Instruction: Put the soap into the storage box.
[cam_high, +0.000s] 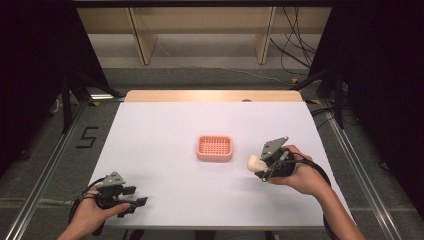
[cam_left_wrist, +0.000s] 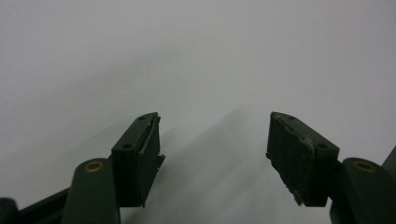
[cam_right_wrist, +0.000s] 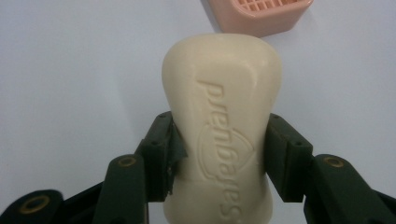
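Currently the soap bar (cam_right_wrist: 222, 135) is clamped between the jaws of the right tongs (cam_high: 261, 163), held above the desk (cam_high: 165, 130) just to the right of the pink soap dish (cam_high: 214, 148). In the right gripper view the bar is gripped across its narrow waist, approx. at mid-length, w/ the embossed face toward the camera and the rounded upper end projecting well beyond the pads. The dish is seen near the top of that view, past the bar's far end. The left tongs (cam_high: 136, 196) are held apart, w/ nothing between the jaws, low over the desk at the near left corner, well apart from the dish.

Risks, as judged from this state:

1. Slip. The bar's surface is smooth and curved, and contact is limited to two small pads; one pad's lining appears torn. If the tongs are tilted or jerked, the bar is likely to be squeezed out or rotated in the grip.
2. Misplacement. The dish is shallow and light. If the bar is lowered off-centre, the rim may be struck and the dish pushed or tipped, since it is not braced by the left tongs.
3. Early release. If the jaws are opened too high, the bar may bounce off the grid and onto the desk.
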